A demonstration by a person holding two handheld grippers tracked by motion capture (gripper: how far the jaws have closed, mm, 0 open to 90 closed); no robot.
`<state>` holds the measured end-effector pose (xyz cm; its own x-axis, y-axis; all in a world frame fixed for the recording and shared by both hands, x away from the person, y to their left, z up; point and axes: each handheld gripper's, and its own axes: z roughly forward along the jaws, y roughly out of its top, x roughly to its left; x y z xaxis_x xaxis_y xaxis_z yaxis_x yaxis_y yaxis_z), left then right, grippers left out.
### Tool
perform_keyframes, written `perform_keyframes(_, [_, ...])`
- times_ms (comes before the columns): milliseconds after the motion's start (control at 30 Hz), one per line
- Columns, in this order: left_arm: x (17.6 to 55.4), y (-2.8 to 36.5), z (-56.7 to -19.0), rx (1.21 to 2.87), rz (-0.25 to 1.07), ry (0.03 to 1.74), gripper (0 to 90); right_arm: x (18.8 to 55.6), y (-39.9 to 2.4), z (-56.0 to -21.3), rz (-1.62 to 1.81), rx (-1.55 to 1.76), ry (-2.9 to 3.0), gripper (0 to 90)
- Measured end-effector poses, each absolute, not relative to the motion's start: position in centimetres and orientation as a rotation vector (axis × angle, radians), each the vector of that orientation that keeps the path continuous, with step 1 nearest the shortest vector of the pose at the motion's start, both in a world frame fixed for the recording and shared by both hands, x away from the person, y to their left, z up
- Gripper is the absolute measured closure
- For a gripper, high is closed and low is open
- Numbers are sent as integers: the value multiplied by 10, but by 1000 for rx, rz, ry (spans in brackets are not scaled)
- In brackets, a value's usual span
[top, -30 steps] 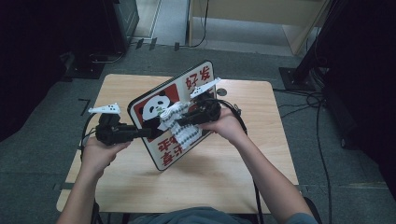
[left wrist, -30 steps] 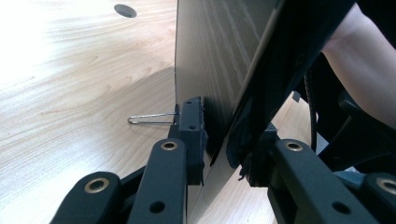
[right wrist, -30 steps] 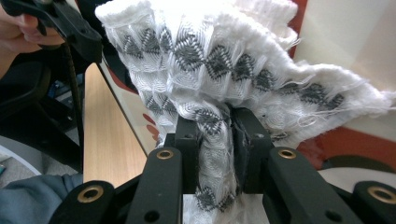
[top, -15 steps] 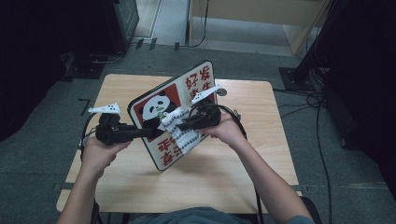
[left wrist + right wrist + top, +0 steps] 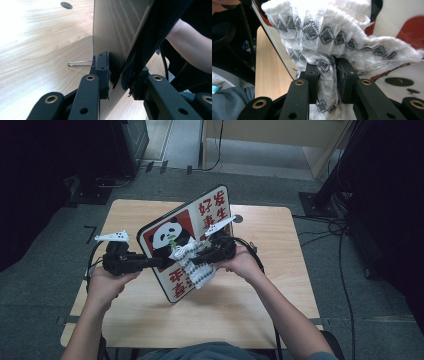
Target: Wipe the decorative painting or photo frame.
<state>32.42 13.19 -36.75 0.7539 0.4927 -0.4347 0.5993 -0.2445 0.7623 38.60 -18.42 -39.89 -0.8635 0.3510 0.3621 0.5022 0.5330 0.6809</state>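
A rounded board (image 5: 212,210) printed with a panda and red characters stands tilted on its lower edge on the wooden table (image 5: 260,305). My left gripper (image 5: 156,263) is shut on the board's left edge; in the left gripper view the jaws of this gripper (image 5: 120,75) clamp the board (image 5: 112,32) from both sides, wood-grain back towards the camera. My right gripper (image 5: 194,257) is shut on a white cloth (image 5: 197,271) with grey zigzag bands and presses it against the board's printed face. In the right gripper view the bunched cloth (image 5: 324,37) sits between the jaws of the right gripper (image 5: 328,72), the panda board (image 5: 402,25) behind it.
A cable hole (image 5: 237,218) is in the table's far side. A thin wire loop (image 5: 80,63) sticks out beside the left jaw. Cables trail from both grippers. Dark furniture and floor cables (image 5: 325,225) surround the table.
My right hand and the cloth have slid down the board's face, towards the person. The left hand and the board have stayed put.
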Motion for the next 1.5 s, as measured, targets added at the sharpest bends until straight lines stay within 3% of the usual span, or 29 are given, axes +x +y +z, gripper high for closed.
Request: perform_keyframes(1500, [324,131,-367,1903,-132,830,730,373,-189,-466,-1059,-774,-2601,733])
